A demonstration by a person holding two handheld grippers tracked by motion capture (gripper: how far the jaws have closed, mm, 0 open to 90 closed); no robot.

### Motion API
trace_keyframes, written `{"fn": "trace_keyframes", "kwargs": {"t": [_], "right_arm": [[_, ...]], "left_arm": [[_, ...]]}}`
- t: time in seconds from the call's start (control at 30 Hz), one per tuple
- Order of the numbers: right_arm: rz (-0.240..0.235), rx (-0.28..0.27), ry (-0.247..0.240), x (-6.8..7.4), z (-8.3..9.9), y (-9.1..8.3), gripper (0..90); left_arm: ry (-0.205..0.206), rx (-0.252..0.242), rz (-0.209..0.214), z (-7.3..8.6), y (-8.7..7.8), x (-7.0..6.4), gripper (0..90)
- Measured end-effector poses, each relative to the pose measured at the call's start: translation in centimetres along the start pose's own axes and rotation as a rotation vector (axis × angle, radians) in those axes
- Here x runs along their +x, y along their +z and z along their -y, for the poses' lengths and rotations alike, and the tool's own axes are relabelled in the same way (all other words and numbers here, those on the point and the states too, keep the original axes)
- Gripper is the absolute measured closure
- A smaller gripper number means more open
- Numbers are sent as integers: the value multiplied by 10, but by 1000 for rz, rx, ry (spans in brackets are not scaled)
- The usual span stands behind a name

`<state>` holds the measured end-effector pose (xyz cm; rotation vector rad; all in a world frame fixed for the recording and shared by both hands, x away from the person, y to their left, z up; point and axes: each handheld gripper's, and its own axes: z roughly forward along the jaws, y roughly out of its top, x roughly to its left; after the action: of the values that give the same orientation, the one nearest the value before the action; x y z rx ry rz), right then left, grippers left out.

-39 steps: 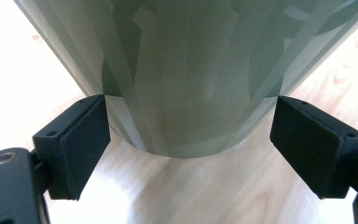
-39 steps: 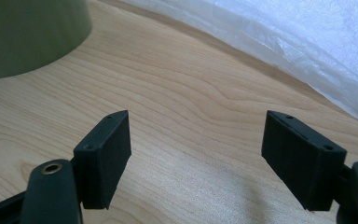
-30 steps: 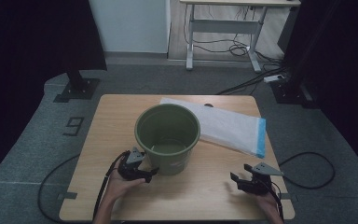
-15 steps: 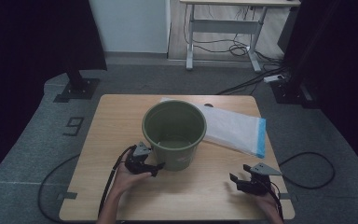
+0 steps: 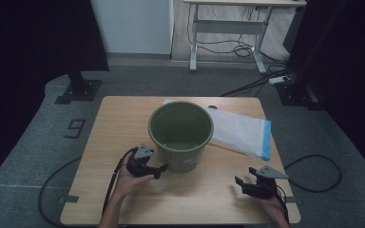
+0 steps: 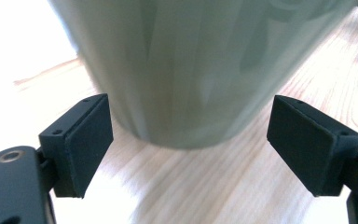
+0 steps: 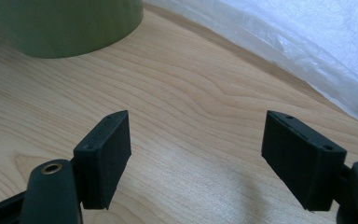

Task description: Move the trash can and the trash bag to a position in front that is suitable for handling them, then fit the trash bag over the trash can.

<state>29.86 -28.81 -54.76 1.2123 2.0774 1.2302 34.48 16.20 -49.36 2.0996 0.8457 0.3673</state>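
An olive-green bucket (image 5: 180, 135) stands upright in the middle of the wooden table (image 5: 123, 118). My left gripper (image 5: 158, 170) is open at the bucket's lower left side, low above the table. In the left gripper view the bucket (image 6: 186, 65) looms right in front of the spread jaws, whose pads do not touch it. My right gripper (image 5: 240, 183) stands open near the table's front right, over bare wood. The right gripper view shows the bucket's base (image 7: 65, 25) at upper left and a white plastic bag (image 7: 298, 42) at upper right.
A flat white plastic bag with a blue edge (image 5: 242, 130) lies behind and to the right of the bucket. Black cables (image 5: 313, 164) trail off the table on both sides. A desk frame (image 5: 228, 33) and stand bases sit on the grey floor beyond.
The bucket has shifted to the right across the table. My left gripper has moved right with it, staying at its base. The right gripper has barely moved.
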Motion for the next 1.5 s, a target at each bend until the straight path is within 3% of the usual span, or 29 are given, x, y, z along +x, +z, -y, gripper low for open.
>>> {"fn": "trace_keyframes", "kwargs": {"t": [0.1, 0.3, 0.57, 1.0, 1.2, 1.37, 1.43, 1.5], "right_arm": [[-4, -13, 1, -1, 0, -1, 230], [-8, -14, -5, 0, 0, 0, 229], [-4, -6, -4, -3, 1, 2, 229], [2, -9, 4, -4, -1, 2, 200], [56, -1, -7, -5, -8, 8, 176], [82, 8, -44, -6, -22, 20, 176], [97, 16, -83, -6, -35, 29, 177], [90, 19, -80, -7, -45, 37, 177]], "left_arm": [[8, 13, -32, 10, -12, 0, 138], [-29, 24, -68, 37, -32, 6, 137], [-3, 48, -93, 55, -48, -3, 136], [-36, 35, -101, 65, -54, 1, 136], [-44, 31, -107, 67, -56, 2, 136], [-38, 58, -119, 69, -53, 2, 137], [-45, 44, -116, 69, -53, 2, 140], [-42, 41, -111, 69, -54, 2, 140]]}}
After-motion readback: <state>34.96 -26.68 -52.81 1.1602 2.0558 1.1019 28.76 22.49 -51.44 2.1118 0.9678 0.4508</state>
